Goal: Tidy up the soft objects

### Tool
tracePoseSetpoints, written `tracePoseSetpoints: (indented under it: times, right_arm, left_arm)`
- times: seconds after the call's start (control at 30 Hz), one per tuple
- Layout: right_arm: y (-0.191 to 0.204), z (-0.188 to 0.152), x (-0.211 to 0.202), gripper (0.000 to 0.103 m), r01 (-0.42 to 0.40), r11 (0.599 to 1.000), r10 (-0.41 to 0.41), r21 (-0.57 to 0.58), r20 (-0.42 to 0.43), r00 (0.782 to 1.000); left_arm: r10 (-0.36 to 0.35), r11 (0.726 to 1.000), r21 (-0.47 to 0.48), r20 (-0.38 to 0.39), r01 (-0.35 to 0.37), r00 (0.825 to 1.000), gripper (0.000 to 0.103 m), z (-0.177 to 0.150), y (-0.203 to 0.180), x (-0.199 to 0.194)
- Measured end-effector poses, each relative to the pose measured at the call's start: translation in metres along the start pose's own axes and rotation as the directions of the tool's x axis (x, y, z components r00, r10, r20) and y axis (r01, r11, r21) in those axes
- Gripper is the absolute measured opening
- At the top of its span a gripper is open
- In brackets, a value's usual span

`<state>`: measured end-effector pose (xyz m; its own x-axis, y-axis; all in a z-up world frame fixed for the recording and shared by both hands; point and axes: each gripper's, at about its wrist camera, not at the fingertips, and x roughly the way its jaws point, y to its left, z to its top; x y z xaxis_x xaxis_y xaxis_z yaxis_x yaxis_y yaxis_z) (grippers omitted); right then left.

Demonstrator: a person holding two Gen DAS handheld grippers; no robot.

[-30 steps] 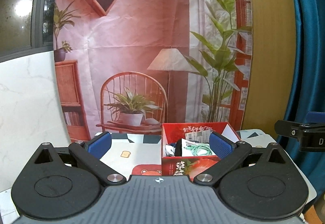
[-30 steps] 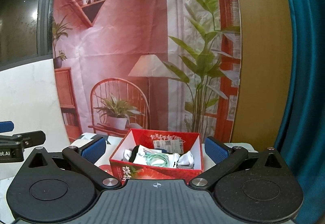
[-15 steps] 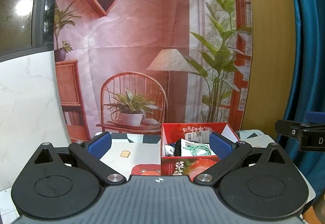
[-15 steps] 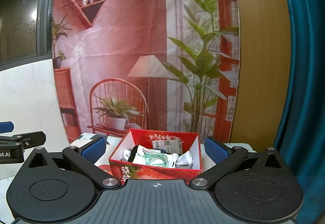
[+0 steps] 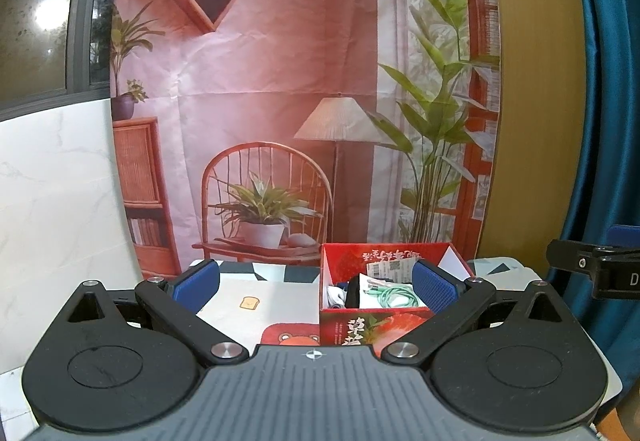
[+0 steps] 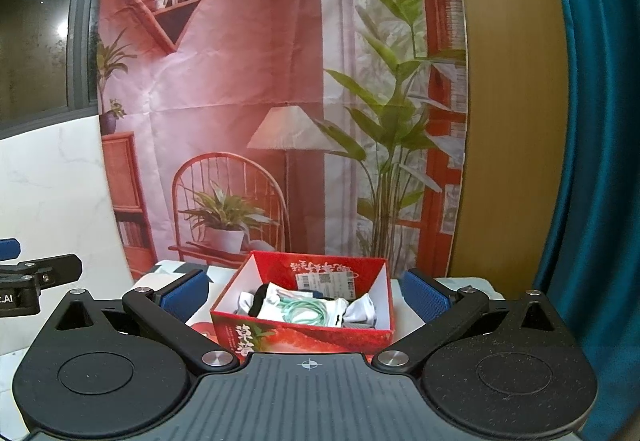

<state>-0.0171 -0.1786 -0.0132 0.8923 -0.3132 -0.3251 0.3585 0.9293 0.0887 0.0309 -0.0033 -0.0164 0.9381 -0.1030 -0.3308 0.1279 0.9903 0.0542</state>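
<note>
A: Tools status? Left tool (image 5: 316, 287) spread wide, nothing between the blue pads (image 5: 433, 288). Right tool (image 6: 306, 295) same, spread wide, empty.

B: Confirmed. Both held above the near edge of the table (image 5: 260, 295), side by side, facing the printed backdrop (image 5: 280, 81).

A: Soft objects location?

B: All inside the red box (image 6: 304, 333), open top, sitting on the patterned mat (image 5: 280, 305). White socks (image 6: 360, 311) with a dark one (image 6: 260, 301) piled in, teal cable (image 6: 304, 315) coiled on top, paper label (image 6: 326, 283) leaning on the far inner wall.

A: Box relative to tools?

B: Centred ahead of right tool. Right of centre for left tool, its right pad overlapping the box in view; contact can't be told.

A: Else?

B: Teal curtain (image 6: 592, 161) at far right.
</note>
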Motion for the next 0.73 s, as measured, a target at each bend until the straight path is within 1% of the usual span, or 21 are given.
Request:
tracePoseSetpoints:
  times: [0.73]
  right_arm:
    - [-0.0025, -0.0027, 0.0023, 0.103, 0.002, 1.0, -0.002, 0.011, -0.012, 1.0]
  left_arm:
    - [-0.009, 1.0, -0.018, -0.003, 0.009, 1.0, 0.103, -0.002, 0.0034, -0.0001]
